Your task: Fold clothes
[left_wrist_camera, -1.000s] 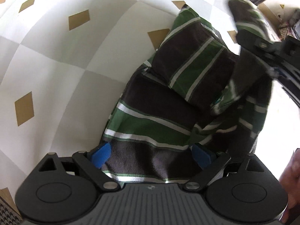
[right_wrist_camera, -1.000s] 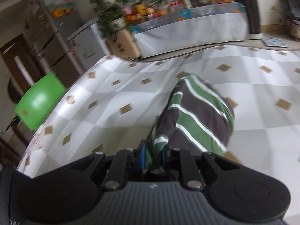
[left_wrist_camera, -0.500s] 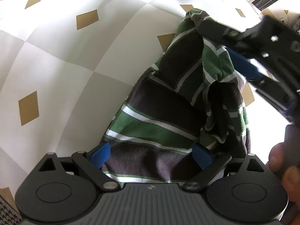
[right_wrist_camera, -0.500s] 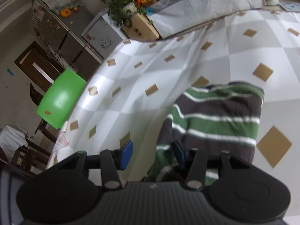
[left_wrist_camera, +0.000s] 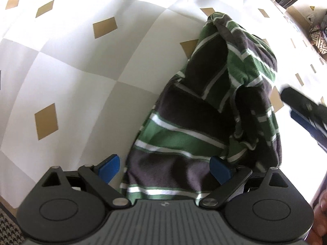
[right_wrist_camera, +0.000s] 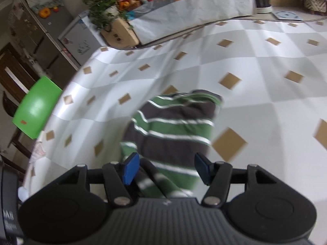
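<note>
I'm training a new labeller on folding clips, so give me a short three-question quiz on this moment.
1. True or false: the striped garment lies on a checked tablecloth.
2. What colour are the left gripper pads: A red, B blue, C white?
3. Fill in: beyond the table edge stands a ____ chair.
Key: 1 true; 2 B; 3 green.

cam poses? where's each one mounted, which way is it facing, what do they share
Left wrist: on the left gripper, aimed steeply down at the striped garment on the checked tablecloth; right gripper's finger and fingertips at the right edge.
Right wrist: on the right gripper, jaws opening, aimed obliquely across the table toward a green chair.
Shared: garment, tablecloth.
</note>
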Demonstrator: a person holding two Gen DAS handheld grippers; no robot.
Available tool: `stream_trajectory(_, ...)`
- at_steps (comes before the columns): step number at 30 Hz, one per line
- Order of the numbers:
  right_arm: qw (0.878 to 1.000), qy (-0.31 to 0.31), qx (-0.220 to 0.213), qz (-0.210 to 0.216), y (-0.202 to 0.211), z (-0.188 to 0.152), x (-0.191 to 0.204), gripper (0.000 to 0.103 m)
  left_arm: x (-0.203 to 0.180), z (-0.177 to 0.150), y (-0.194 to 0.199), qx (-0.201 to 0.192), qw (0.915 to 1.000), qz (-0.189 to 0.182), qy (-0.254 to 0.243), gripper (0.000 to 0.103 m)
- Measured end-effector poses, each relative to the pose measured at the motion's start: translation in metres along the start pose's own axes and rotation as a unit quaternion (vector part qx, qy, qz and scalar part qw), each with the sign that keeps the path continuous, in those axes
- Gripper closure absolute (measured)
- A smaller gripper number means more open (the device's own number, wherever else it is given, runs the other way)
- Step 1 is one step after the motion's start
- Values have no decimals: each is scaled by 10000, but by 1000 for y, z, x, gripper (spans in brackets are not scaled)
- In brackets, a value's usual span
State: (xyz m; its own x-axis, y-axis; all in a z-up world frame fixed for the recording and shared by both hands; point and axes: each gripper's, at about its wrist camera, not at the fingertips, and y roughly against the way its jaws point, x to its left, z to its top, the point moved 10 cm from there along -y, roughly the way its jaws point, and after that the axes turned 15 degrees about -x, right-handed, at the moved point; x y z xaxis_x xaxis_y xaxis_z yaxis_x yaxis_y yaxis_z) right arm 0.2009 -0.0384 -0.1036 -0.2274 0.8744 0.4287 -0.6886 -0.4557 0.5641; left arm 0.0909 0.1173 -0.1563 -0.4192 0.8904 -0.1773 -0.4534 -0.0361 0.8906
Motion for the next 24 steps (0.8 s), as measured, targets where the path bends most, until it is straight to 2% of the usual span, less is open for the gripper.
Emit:
stream_trajectory(3, 9997, -113, 16, -202, 19, -9, -11, 44, 3, -6, 3, -31, 9999, -13, -163, 9)
stream_trajectory(7, 9993, -262, 94, -258, 44, -28, -15, 42, 5, -13, 9, -72, 9997, -85, -217, 9)
stream_trajectory(13, 9992, -77, 360, -171, 76, -67, -1, 42, 3, -27, 10, -145, 9990, -216, -357, 9)
stream_trajectory(18, 9980, 216, 573, -176, 94, -97, 9, 42, 2, -36, 19, -369, 9965, -151, -739, 9)
stream_trajectory(24, 9943, 678, 800, -201, 109, -132, 19, 42, 11, -46, 25, -513, 9952, -60, -825, 9)
